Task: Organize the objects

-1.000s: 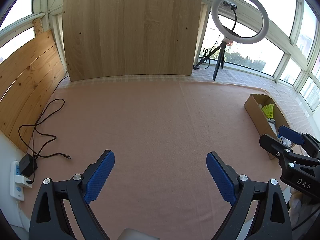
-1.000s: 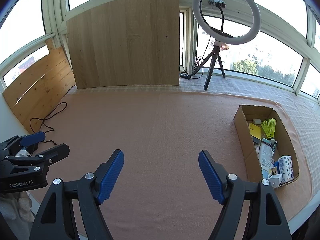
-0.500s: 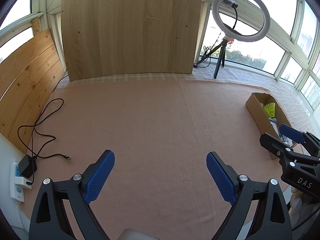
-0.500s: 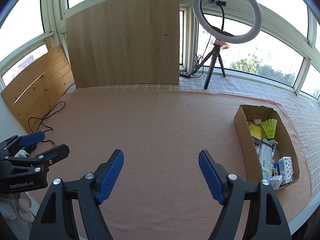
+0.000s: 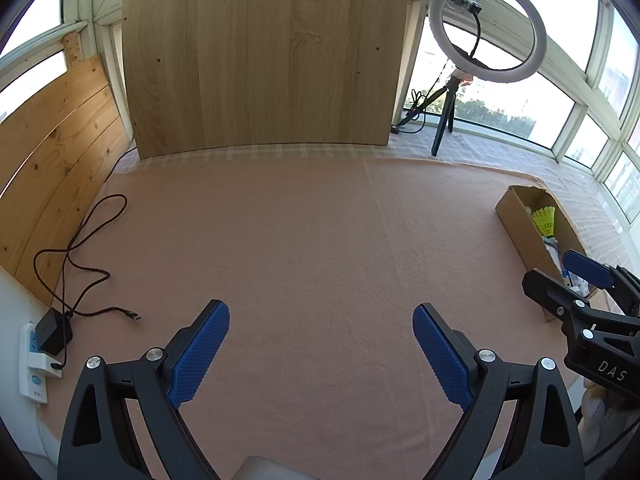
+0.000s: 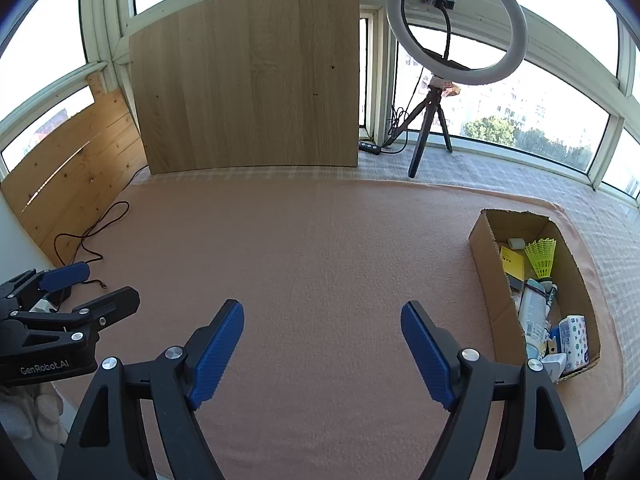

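Observation:
An open cardboard box (image 6: 492,264) lies on the pink blanket at the right. It holds a yellow shuttlecock (image 6: 541,258), a yellow booklet (image 6: 512,264), a white tube (image 6: 534,312), a patterned tissue pack (image 6: 574,338) and other small items. My right gripper (image 6: 322,309) hovers over bare blanket to the left of the box; its jaws are opening and nothing is between them. My left gripper (image 5: 320,312) is open and empty over the middle of the blanket. Each gripper shows in the other's view: the left gripper (image 6: 104,284) at the left, the right gripper (image 5: 560,272) before the box (image 5: 520,228).
A large wooden board (image 5: 260,60) leans against the windows at the back. A ring light on a tripod (image 6: 456,28) stands at the back right. A dark cable (image 5: 80,248) runs to a charger in a white power strip (image 5: 34,364) at the left, beside pine planks (image 5: 52,160).

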Demonstrator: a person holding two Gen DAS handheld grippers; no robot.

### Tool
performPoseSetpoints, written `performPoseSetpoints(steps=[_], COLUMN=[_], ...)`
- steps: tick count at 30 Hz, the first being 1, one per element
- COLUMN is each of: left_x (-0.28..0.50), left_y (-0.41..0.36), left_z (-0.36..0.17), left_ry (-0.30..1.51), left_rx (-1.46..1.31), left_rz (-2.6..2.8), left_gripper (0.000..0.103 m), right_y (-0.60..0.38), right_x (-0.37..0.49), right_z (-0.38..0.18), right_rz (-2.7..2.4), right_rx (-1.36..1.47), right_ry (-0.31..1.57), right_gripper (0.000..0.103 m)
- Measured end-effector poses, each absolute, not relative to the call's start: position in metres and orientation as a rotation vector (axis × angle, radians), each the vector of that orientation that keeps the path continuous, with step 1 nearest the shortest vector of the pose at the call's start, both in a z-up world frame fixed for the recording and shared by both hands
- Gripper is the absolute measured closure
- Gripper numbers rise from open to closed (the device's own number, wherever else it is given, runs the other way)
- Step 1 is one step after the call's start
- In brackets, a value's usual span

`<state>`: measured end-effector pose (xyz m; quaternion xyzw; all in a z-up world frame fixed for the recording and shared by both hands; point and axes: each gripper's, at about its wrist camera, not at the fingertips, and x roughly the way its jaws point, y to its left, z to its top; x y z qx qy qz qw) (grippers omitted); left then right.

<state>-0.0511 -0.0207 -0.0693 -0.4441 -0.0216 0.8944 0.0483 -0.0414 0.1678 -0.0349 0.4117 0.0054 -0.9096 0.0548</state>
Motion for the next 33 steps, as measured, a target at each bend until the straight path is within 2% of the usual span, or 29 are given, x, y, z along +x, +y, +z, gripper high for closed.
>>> performPoseSetpoints(steps=[33], left_x=[-0.066], left_y=[-0.025], left_z=[-0.086], left_ry=[-0.063], left_rx=[-1.373], left_rz=[2.724], left_gripper=[0.008], right_y=[0.167], right_x=[-0.054], right_z=[-0.049], right_rz=[-2.739], right_rx=[1.307], right_ry=[0.005], right_gripper=[0.025])
